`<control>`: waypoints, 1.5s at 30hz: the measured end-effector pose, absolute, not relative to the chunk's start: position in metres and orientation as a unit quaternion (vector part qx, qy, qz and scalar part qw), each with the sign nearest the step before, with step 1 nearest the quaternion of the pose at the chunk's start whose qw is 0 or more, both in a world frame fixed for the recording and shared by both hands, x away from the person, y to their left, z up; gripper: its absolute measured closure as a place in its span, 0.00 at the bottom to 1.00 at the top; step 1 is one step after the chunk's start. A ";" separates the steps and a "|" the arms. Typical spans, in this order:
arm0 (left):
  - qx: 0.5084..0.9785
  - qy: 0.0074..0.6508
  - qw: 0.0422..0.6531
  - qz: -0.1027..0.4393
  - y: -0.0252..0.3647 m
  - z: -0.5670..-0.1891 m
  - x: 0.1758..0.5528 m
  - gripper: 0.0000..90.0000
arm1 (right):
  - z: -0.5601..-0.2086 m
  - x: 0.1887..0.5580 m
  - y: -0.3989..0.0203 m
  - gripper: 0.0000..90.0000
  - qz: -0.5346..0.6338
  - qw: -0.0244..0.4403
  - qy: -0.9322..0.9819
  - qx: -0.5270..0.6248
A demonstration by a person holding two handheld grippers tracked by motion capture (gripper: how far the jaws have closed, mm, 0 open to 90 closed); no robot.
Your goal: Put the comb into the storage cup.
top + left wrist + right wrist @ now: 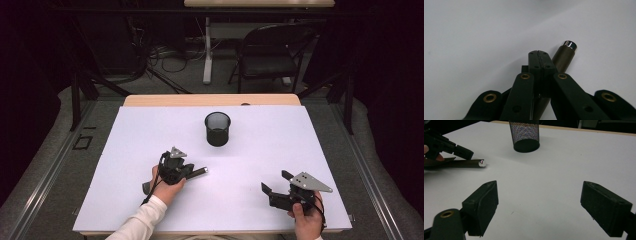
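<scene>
A dark pen-like cylinder with a silver end (199, 172) lies on the white sheet (140, 150), left of centre. My left gripper (191, 171) rests just over it with its jaws pressed together. In the left gripper view the cylinder (564, 56) pokes out from under the shut jaws (537, 53), to their right, not between the pads. A black mesh cup (217, 129) stands upright at the middle back. My right gripper (275, 182) sits near the front right, open, with nothing between its pads (484, 202). From there I see the cup (524, 135), the cylinder (461, 163) and the left gripper (470, 153).
The white sheet covers a wooden table (210, 99) whose far edge shows behind it. A black chair (270, 52) and cables sit on the floor beyond. Bare sheet lies between the two grippers and around the cup.
</scene>
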State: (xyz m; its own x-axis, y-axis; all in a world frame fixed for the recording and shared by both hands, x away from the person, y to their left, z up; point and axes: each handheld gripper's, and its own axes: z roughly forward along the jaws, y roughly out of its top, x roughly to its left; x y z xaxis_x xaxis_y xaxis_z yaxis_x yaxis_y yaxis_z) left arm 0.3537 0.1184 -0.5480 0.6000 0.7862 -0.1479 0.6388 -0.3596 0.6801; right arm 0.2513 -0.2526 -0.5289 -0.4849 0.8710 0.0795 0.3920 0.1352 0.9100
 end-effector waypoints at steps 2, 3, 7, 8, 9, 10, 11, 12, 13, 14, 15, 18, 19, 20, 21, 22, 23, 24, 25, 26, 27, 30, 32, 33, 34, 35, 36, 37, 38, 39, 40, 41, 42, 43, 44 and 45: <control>0.820 0.431 0.362 0.103 0.118 -0.548 0.353 1.00 | -0.529 0.251 -0.253 0.16 0.485 0.246 0.712 0.444; 0.819 0.431 0.365 0.100 0.117 -0.548 0.352 1.00 | -0.529 0.251 -0.253 0.16 0.486 0.246 0.712 0.444; 0.821 0.428 0.364 0.098 0.117 -0.547 0.352 1.00 | -0.529 0.251 -0.253 0.16 0.486 0.245 0.711 0.445; 0.822 0.428 0.364 0.098 0.117 -0.547 0.352 1.00 | -0.529 0.251 -0.253 0.16 0.486 0.245 0.711 0.445; 0.821 0.428 0.364 0.098 0.117 -0.547 0.351 1.00 | -0.529 0.251 -0.253 0.16 0.488 0.246 0.710 0.445; 0.823 0.426 0.363 0.097 0.117 -0.547 0.351 1.00 | -0.529 0.251 -0.253 0.16 0.488 0.246 0.710 0.445; 0.822 0.427 0.364 0.097 0.116 -0.547 0.351 1.00 | -0.529 0.251 -0.253 0.16 0.487 0.245 0.710 0.445; 0.823 0.426 0.363 0.096 0.116 -0.547 0.351 1.00 | -0.529 0.251 -0.253 0.16 0.487 0.245 0.710 0.446; 0.823 0.426 0.364 0.096 0.116 -0.547 0.350 1.00 | -0.529 0.251 -0.253 0.16 0.488 0.245 0.710 0.445; 0.823 0.425 0.364 0.096 0.115 -0.547 0.350 1.00 | -0.529 0.251 -0.253 0.16 0.488 0.245 0.710 0.445; 0.826 0.422 0.362 0.097 0.115 -0.547 0.349 1.00 | -0.529 0.251 -0.253 0.16 0.489 0.245 0.709 0.445; 0.827 0.421 0.361 0.093 0.114 -0.547 0.348 1.00 | -0.529 0.251 -0.253 0.16 0.489 0.245 0.709 0.445; 0.828 0.420 0.361 0.091 0.114 -0.547 0.347 1.00 | -0.528 0.251 -0.253 0.16 0.486 0.242 0.712 0.445; 0.827 0.421 0.363 0.092 0.113 -0.547 0.346 1.00 | -0.528 0.251 -0.253 0.16 0.486 0.242 0.712 0.445; 0.828 0.418 0.361 0.093 0.113 -0.547 0.346 1.00 | -0.528 0.251 -0.253 0.16 0.486 0.243 0.712 0.445; 0.831 0.414 0.359 0.091 0.113 -0.547 0.346 1.00 | -0.528 0.251 -0.253 0.16 0.486 0.243 0.712 0.445; 0.831 0.414 0.360 0.092 0.112 -0.547 0.344 1.00 | -0.529 0.251 -0.253 0.16 0.489 0.245 0.709 0.445; 0.831 0.414 0.360 0.092 0.112 -0.547 0.344 1.00 | -0.529 0.251 -0.253 0.16 0.489 0.245 0.709 0.445; 0.833 0.412 0.359 0.091 0.112 -0.547 0.344 1.00 | -0.529 0.251 -0.254 0.16 0.487 0.245 0.711 0.444; 0.835 0.410 0.358 0.087 0.111 -0.547 0.343 1.00 | -0.529 0.251 -0.254 0.16 0.487 0.245 0.711 0.444; 0.834 0.409 0.360 0.090 0.111 -0.547 0.343 1.00 | -0.529 0.251 -0.253 0.16 0.487 0.244 0.711 0.445; 0.836 0.406 0.359 0.087 0.109 -0.547 0.340 1.00 | -0.529 0.251 -0.254 0.16 0.488 0.245 0.710 0.444; 0.841 0.400 0.355 0.083 0.108 -0.547 0.336 1.00 | -0.529 0.251 -0.253 0.16 0.488 0.245 0.710 0.444; 0.841 0.400 0.355 0.083 0.108 -0.547 0.336 1.00 | -0.529 0.251 -0.254 0.16 0.488 0.244 0.711 0.444; 0.841 0.398 0.357 0.084 0.107 -0.547 0.335 1.00 | -0.529 0.251 -0.254 0.16 0.488 0.244 0.711 0.444; 0.842 0.397 0.357 0.082 0.107 -0.547 0.333 1.00 | -0.528 0.251 -0.254 0.16 0.487 0.243 0.711 0.445; 0.844 0.394 0.355 0.081 0.107 -0.547 0.332 1.00 | -0.528 0.251 -0.254 0.16 0.487 0.243 0.711 0.445; 0.846 0.391 0.353 0.080 0.107 -0.547 0.331 1.00 | -0.528 0.251 -0.254 0.16 0.487 0.243 0.710 0.446; 0.846 0.391 0.354 0.078 0.106 -0.547 0.329 1.00 | -0.529 0.251 -0.254 0.16 0.487 0.243 0.711 0.446; 0.848 0.387 0.354 0.077 0.106 -0.547 0.328 1.00 | -0.529 0.251 -0.254 0.16 0.487 0.243 0.711 0.446; 0.849 0.386 0.353 0.076 0.105 -0.547 0.326 1.00 | -0.529 0.251 -0.254 0.16 0.487 0.243 0.711 0.446; 0.850 0.384 0.353 0.075 0.105 -0.547 0.324 1.00 | -0.529 0.251 -0.254 0.16 0.487 0.244 0.711 0.445; 0.852 0.381 0.350 0.073 0.104 -0.547 0.323 1.00 | -0.529 0.251 -0.254 0.16 0.487 0.244 0.711 0.445; 0.854 0.378 0.350 0.073 0.104 -0.547 0.321 1.00 | -0.529 0.251 -0.254 0.16 0.487 0.244 0.711 0.445; 0.855 0.377 0.349 0.072 0.103 -0.547 0.320 1.00 | -0.529 0.251 -0.254 0.16 0.488 0.244 0.710 0.445; 0.857 0.374 0.348 0.070 0.103 -0.546 0.317 1.00 | -0.529 0.251 -0.254 0.16 0.487 0.244 0.711 0.445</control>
